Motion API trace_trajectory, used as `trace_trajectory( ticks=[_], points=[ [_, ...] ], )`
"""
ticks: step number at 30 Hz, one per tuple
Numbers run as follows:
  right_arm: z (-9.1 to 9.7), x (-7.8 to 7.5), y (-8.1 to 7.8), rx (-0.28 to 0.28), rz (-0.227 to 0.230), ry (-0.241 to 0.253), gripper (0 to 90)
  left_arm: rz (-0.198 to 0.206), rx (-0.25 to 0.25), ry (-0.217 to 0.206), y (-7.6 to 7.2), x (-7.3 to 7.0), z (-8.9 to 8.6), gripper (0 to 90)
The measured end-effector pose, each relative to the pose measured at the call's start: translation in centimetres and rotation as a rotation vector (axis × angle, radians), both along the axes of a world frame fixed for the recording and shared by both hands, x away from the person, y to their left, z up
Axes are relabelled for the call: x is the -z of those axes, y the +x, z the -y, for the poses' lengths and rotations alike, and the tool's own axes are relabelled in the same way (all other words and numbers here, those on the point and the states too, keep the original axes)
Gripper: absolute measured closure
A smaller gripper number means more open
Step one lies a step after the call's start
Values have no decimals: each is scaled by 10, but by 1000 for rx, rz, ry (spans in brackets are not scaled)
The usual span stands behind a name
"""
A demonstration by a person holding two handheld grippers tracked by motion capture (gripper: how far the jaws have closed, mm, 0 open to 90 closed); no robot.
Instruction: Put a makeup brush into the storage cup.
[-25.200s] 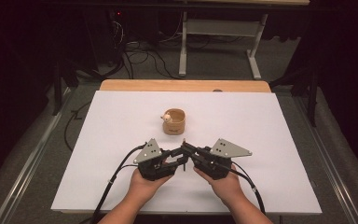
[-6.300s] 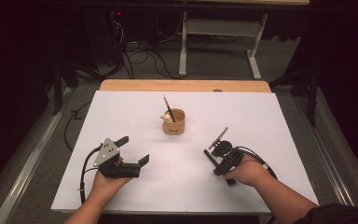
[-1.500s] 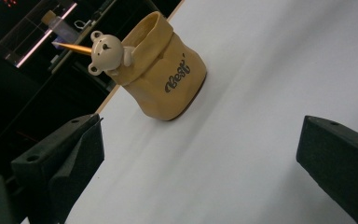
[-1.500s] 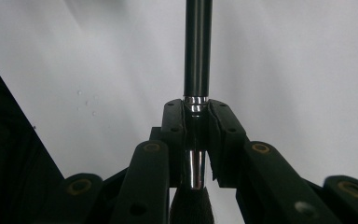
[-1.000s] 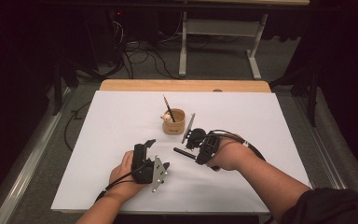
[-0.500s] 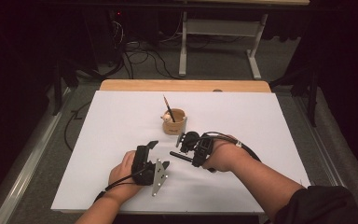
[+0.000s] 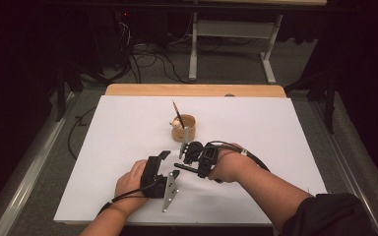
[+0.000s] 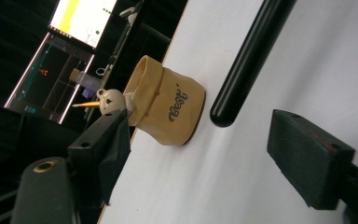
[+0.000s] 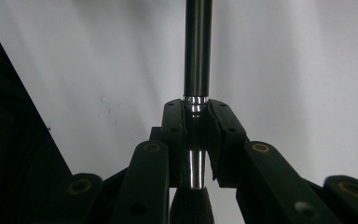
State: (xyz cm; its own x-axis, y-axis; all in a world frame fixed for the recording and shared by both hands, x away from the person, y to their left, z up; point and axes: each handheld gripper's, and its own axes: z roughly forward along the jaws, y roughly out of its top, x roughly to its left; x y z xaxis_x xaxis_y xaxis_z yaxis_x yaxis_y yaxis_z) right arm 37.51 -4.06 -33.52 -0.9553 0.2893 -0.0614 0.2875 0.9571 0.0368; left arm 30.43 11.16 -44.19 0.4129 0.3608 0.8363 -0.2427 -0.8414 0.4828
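High view: a white rectangular table (image 7: 128, 128) with a pale wooden strip along its far edge stands on grey carpet; beyond it lie tangled black floor cables (image 7: 147, 54) and the legs of a grey metal desk frame (image 7: 231, 44), and the rest of the room is dark. A small tan pouch-shaped holder (image 7: 184, 129) printed with dark lettering sits at the middle of the table, with one thin brown brush (image 7: 177, 114) leaning in it. The right gripper (image 7: 193, 151) lies just before the holder, its fingers closed on a black-handled makeup brush with a silver ferrule (image 9: 197, 56); the right gripper view shows the pads pressed on the ferrule, the handle running away from the camera over the white table and the dark bristles cut off at the bottom edge. The left gripper (image 7: 170, 164) rests nearer the person, rolled onto its side. Its fingers (image 8: 310, 163) stand apart with nothing between them and have just been closing. In the left gripper view the holder appears tilted, a small cream bear-shaped figure (image 8: 109, 100) at its rim, and the black handle crosses just beside the holder without touching it. Lit monitor screens (image 8: 63, 56) show behind, their contents too small to read. The lettering on the holder is hard to make out.
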Motion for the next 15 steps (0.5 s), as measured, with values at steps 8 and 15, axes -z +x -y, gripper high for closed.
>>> trace_trajectory(
  ticks=[8, 15],
  points=[
    [-4, 0, 2, -2, -1, -10, 799, 24, 30, 24, -3, 3, 1, 332],
    [-7, 1, 2, -16, 2, -21, 799, 61, 53, 80, -6, 6, 3, 438]
  ],
)
